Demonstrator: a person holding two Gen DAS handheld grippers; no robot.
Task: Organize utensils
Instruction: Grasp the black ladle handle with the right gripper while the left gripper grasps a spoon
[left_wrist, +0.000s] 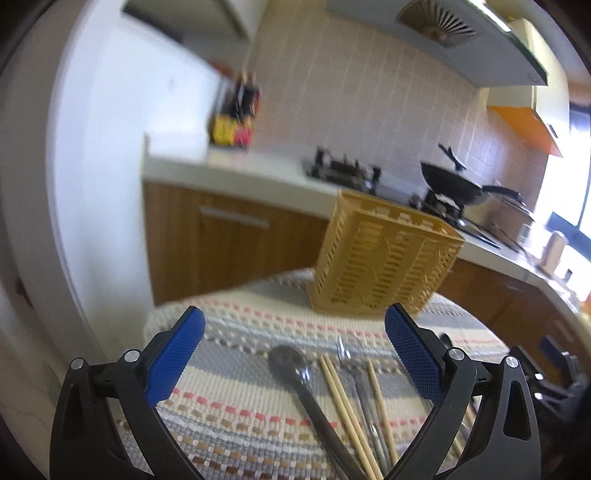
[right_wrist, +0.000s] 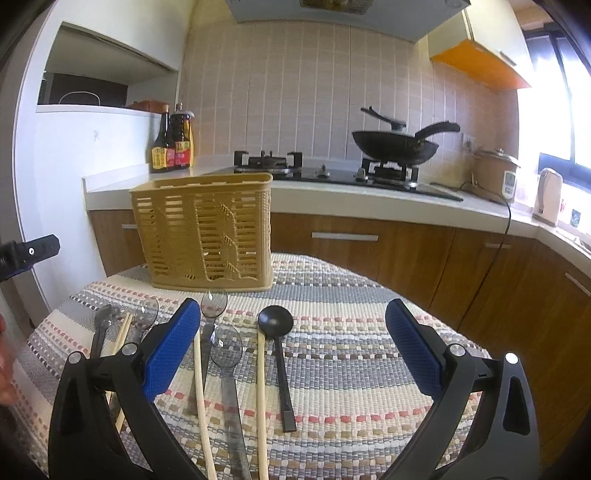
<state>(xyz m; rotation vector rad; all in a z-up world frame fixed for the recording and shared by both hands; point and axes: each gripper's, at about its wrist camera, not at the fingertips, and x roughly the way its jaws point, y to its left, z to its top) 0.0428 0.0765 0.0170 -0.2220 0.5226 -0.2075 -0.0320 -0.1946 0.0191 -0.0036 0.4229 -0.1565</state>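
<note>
A tan slotted utensil basket (right_wrist: 207, 232) stands at the far side of the striped woven tablecloth (right_wrist: 351, 332); it also shows in the left wrist view (left_wrist: 384, 262). My right gripper (right_wrist: 291, 347) is open and empty above a black spoon (right_wrist: 277, 328), clear plastic spoons (right_wrist: 225, 350) and wooden chopsticks (right_wrist: 260, 398). My left gripper (left_wrist: 293, 354) is open and empty above a dark spoon (left_wrist: 295, 373), chopsticks (left_wrist: 343, 402) and a clear spoon (left_wrist: 347, 358). More spoons and chopsticks (right_wrist: 122, 328) lie at the left.
A kitchen counter (right_wrist: 369, 199) runs behind the table with a gas stove (right_wrist: 332, 173), a black wok (right_wrist: 395, 144), sauce bottles (right_wrist: 173, 140), a rice cooker (right_wrist: 495, 173) and a kettle (right_wrist: 548, 195). Wooden cabinets (right_wrist: 406, 251) stand below. Part of the other gripper (right_wrist: 26, 254) shows at the left edge.
</note>
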